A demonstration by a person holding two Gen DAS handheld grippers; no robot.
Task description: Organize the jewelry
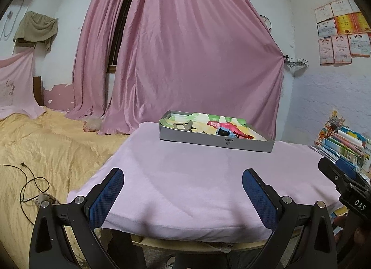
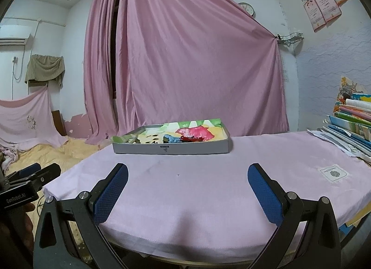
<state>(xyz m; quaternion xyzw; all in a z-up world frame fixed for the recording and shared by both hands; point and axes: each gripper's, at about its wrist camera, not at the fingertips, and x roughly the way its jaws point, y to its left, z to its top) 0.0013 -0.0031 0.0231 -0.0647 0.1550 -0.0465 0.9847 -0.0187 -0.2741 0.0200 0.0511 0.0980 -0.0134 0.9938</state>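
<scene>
A shallow grey box (image 1: 215,141) (image 2: 171,149) with a colourful painted lining sits at the far side of the pink-covered table (image 1: 197,187) (image 2: 208,187). Inside it lie a light-blue watch (image 1: 222,132) (image 2: 170,139), a red piece (image 1: 243,135) (image 2: 191,139) and a beige clip-like piece (image 1: 183,126) (image 2: 131,140). My left gripper (image 1: 183,173) hovers open over the near edge, nothing between its blue pads. My right gripper (image 2: 187,171) is open and empty too, well short of the box. Each gripper shows at the side of the other's view.
A stack of books and papers (image 1: 343,148) (image 2: 352,127) lies at the table's right end. A white label (image 2: 334,172) lies on the cloth. A yellow-covered bed (image 1: 46,148) with a black cable (image 1: 32,185) is on the left. Pink curtains (image 1: 185,60) hang behind.
</scene>
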